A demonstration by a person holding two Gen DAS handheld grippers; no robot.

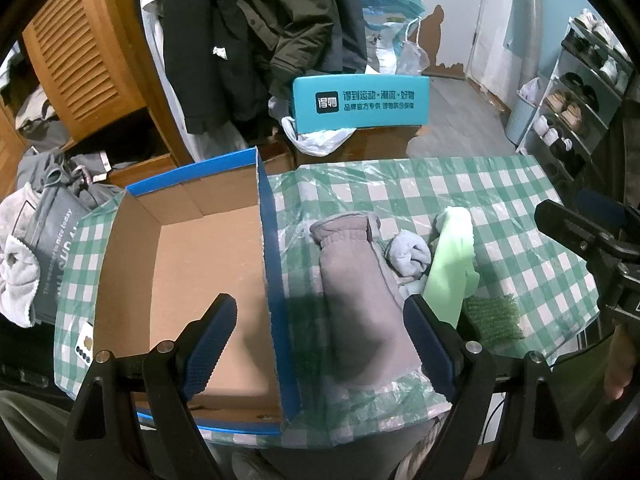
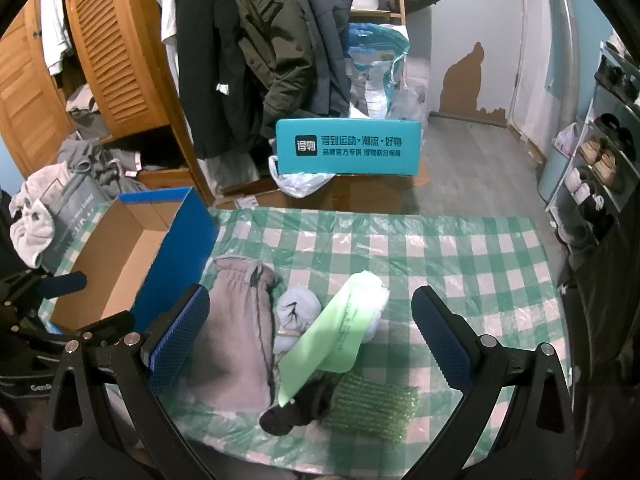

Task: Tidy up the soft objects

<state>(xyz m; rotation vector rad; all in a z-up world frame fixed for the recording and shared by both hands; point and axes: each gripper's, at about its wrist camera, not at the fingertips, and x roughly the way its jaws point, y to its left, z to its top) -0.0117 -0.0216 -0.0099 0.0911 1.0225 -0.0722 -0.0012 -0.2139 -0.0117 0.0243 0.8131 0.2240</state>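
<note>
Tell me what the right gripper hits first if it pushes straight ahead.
Likely the green bag, which lies midway between the open right gripper's fingers, with the green scrubber just below it. Depth is hard to judge in this view.

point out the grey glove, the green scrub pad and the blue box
grey glove [image 2: 236, 332], right wrist view, middle of its body
green scrub pad [image 2: 372, 406], right wrist view, centre of its mesh
blue box [image 1: 272, 256], left wrist view, its right wall
</note>
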